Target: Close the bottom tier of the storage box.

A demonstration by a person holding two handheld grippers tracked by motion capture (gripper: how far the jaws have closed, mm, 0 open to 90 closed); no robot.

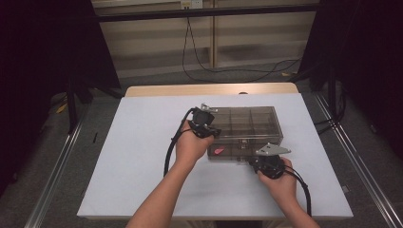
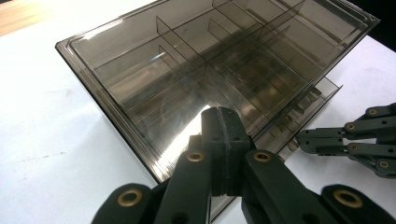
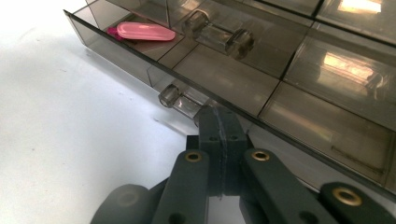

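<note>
A smoky see-through compartment box [image 1: 247, 124] lies on the white table [image 1: 138, 161], lid down, dividers visible through it [image 2: 210, 56]. A pink item [image 1: 218, 151] rests in its front left compartment [image 3: 144, 31]. My left gripper [image 1: 209, 130] is at the box's left end, jaws shut and empty, tips over the lid [image 2: 223, 114]. My right gripper [image 1: 256, 160] is at the box's front edge, jaws shut with nothing between them [image 3: 219, 114]. Its tips sit right beside a clear cylindrical latch [image 3: 180, 100]. In the left gripper view the right gripper [image 2: 303, 140] is at the box's front.
The white table top has bare room left of the box and in front of it. A second clear cylindrical handle [image 3: 217, 32] sits farther in on the box. Black cables [image 1: 199, 57] trail on the floor beyond the table's far wooden edge [image 1: 209, 89].
</note>
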